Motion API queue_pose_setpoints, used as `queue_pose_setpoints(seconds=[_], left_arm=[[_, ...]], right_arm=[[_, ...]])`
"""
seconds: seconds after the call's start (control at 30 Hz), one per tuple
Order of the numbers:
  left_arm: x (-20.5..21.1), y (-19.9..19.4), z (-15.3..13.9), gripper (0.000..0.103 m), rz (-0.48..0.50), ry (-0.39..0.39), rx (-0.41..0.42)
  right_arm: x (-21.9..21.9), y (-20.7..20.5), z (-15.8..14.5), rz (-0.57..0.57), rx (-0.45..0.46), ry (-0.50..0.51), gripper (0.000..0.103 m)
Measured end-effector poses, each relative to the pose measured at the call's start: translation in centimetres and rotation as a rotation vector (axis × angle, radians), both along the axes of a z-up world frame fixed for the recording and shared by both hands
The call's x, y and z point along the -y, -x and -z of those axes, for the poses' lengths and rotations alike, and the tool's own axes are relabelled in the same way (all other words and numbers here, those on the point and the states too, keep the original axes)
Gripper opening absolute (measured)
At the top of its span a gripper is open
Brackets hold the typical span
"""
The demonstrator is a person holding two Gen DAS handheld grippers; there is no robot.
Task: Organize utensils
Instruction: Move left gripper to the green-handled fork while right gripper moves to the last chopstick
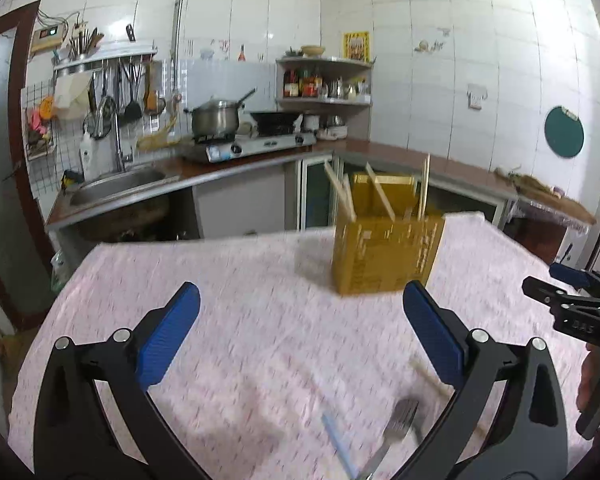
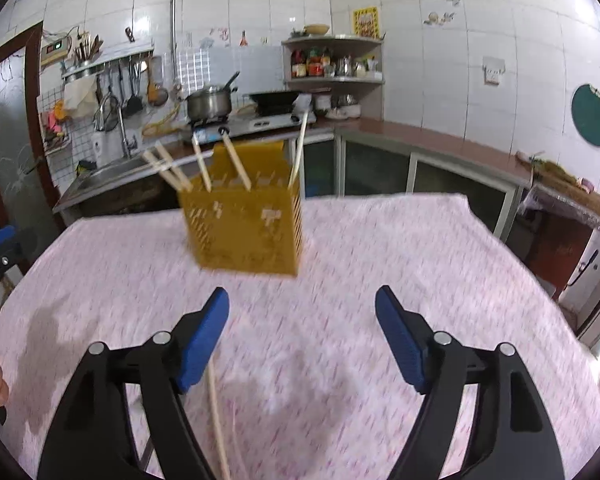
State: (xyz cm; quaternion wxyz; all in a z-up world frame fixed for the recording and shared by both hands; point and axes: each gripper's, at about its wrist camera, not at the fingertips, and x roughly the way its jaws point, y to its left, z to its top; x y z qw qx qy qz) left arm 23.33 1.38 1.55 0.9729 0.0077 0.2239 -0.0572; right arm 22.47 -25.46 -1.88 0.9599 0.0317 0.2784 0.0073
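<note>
Now both grippers hover over the pink patterned tablecloth (image 1: 260, 320) with jaws spread wide and nothing between the blue pads. Beyond them stands the yellow slotted plastic utensil holder (image 2: 244, 232), several pale wooden chopsticks (image 2: 236, 160) leaning out of its top. Below the left gripper (image 1: 300, 304) lie a metal fork (image 1: 400, 420) and a light-blue handled utensil (image 1: 338, 444), blurred. One loose pale chopstick (image 2: 216, 412) lies on the cloth under the right gripper (image 2: 302, 304), beside its left finger.
</note>
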Motion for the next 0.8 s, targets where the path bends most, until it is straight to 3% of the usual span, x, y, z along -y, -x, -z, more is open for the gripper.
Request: queue_pose_setpoints(seconds=[0.3, 0.57, 0.67, 0.8], left_arm=[[-1.6, 1.8, 5.2, 0.098, 0.026, 0.002, -0.156], [-2.3, 1.5, 9.2, 0.098, 0.062, 0.058, -0.335], [-1.9, 1.5, 9.8, 0.097, 0.097, 0.078, -0.371], [-0.4, 2.0, 10.3, 0.093, 0.154, 0.041, -0.383]], right_arm=[[-2.0, 1.8, 4.3, -0.027, -0.136, -0.003, 0.076], [-3.5, 1.5, 7.3, -0.035, -0.243, 0.041, 0.076], [-4.0, 1.2, 8.4, -0.045, -0.292, 0.063, 0.075], [-4.4, 0.7, 10.0, -0.068, -0.347, 0.089, 0.072]])
